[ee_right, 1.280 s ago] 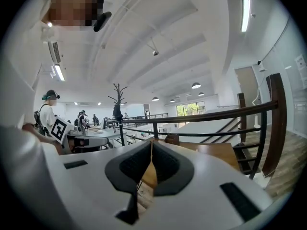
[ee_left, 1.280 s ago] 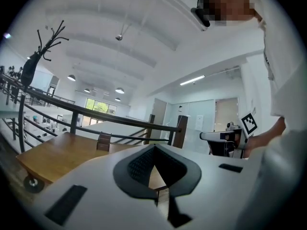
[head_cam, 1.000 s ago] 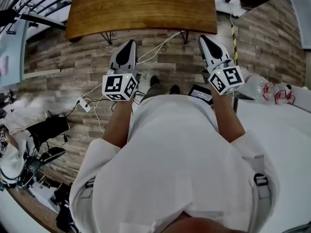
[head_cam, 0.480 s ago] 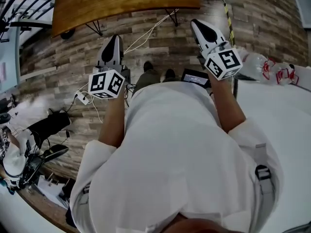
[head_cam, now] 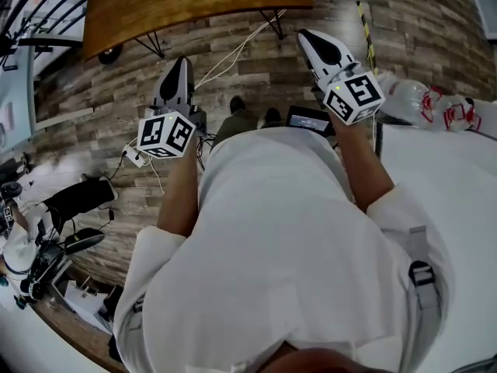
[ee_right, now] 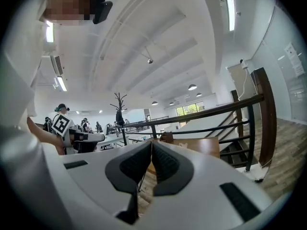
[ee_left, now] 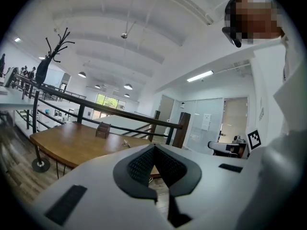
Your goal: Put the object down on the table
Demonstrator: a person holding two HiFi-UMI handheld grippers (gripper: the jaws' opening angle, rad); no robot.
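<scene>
Both grippers are held out in front of the person's body, above the wood-plank floor. My left gripper (head_cam: 180, 63) is shut with nothing between its jaws, and my right gripper (head_cam: 305, 36) is shut and empty as well. The brown wooden table (head_cam: 194, 6) lies ahead of both, a short way beyond their tips. In the left gripper view the table (ee_left: 67, 145) carries a small dark box (ee_left: 102, 130) and a small pale item (ee_left: 125, 143) behind my shut left gripper (ee_left: 154, 148). The right gripper view shows my right gripper (ee_right: 151, 144) shut in front of the same table (ee_right: 204, 146).
A white table (head_cam: 443, 185) stands to the right, with plastic bags (head_cam: 431, 103) by its far corner. White cables (head_cam: 237, 57) and a power strip (head_cam: 130, 160) lie on the floor. Dark bags and gear (head_cam: 70, 204) sit at the left. A black railing (ee_left: 96, 110) runs behind the wooden table.
The wooden table has slid up and left in the head view. Both grippers stayed shut and empty; the right one rose towards the table, and the left drifted left.
</scene>
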